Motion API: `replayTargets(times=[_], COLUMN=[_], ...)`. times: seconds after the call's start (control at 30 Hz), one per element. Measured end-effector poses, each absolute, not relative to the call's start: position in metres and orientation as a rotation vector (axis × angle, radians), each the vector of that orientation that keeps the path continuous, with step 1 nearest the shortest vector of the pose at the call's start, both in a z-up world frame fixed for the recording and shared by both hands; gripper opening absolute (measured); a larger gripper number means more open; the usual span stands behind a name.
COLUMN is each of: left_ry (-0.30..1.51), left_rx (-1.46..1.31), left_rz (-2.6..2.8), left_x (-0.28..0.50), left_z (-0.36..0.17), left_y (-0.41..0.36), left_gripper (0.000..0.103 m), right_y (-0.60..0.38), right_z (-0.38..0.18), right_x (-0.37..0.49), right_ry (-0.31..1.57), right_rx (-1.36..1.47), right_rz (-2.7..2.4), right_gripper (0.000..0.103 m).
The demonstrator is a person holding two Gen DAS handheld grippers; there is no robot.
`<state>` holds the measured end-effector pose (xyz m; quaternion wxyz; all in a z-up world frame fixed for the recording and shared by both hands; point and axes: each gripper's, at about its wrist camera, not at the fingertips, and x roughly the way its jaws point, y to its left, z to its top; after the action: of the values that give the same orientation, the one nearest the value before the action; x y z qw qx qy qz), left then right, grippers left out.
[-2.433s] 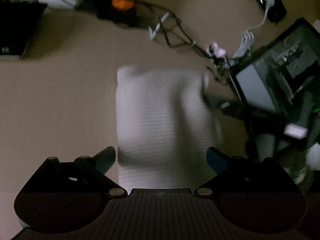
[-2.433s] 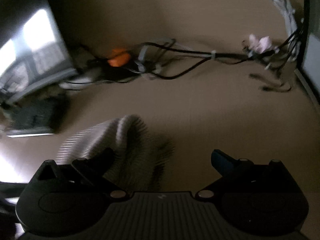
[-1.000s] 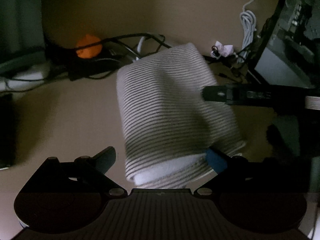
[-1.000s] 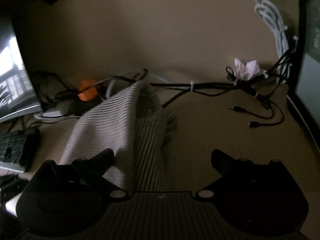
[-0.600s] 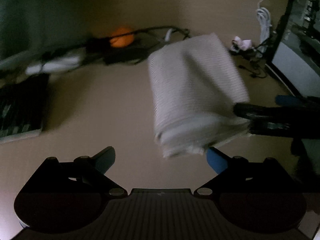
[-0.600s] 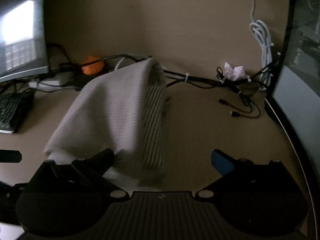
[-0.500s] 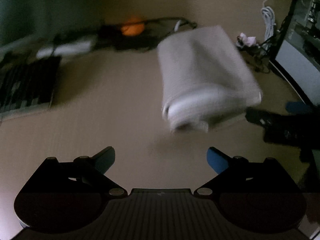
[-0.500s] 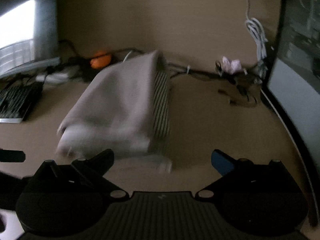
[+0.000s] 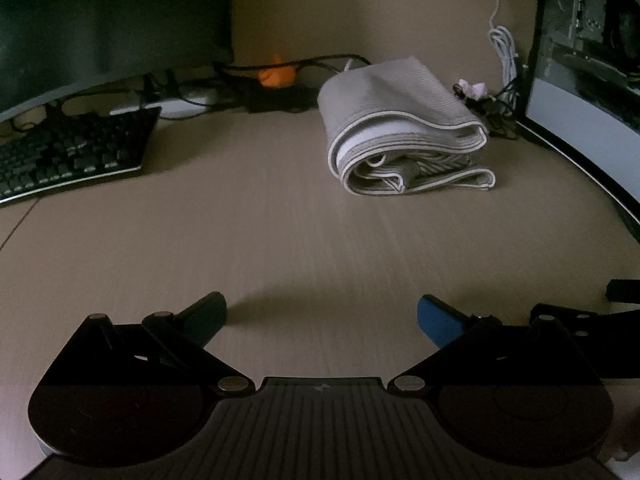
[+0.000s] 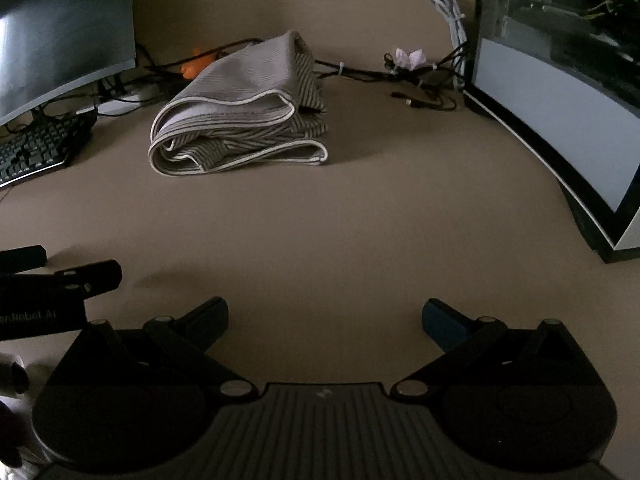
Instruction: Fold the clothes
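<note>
Holding both tools low over the desk (image 9: 280, 240), I see my left gripper (image 9: 322, 316) spread wide and empty, and my right gripper (image 10: 325, 316) the same. The folded striped cloth (image 9: 404, 128) lies far ahead by the cables (image 10: 400, 74).

Ribbed striped cloth garment (image 9: 400, 96), matt desk (image 9: 280, 240)

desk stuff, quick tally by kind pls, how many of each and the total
folded grey striped garment with white trim: 1
black keyboard: 1
curved dark monitor: 1
orange round object: 1
coiled white cable: 1
total: 5
</note>
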<state>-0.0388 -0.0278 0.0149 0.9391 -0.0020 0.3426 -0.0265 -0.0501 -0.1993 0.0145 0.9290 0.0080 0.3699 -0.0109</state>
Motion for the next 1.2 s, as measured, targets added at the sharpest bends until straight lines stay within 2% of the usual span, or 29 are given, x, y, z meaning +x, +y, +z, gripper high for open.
replayTargets(times=[0.3,1.2], left_ry=[0.676,0.669], left_rx=[0.023,0.017], left_rz=[-0.018,0.014], left_x=[-0.0423,-0.0444], left_z=[0.0109,0.0105], left_y=[-0.0305,-0.0292], left_gripper=[0.103,0.103], right_y=[-0.2044,-0.2045], right_z=[0.0095,0.0094], right_x=[-0.0512,-0.0591], right_ry=[0.684,0.661], right_rx=[0.021,0.023], right_rz=[-0.043,-0.028], right_gripper=[0.103,0.103])
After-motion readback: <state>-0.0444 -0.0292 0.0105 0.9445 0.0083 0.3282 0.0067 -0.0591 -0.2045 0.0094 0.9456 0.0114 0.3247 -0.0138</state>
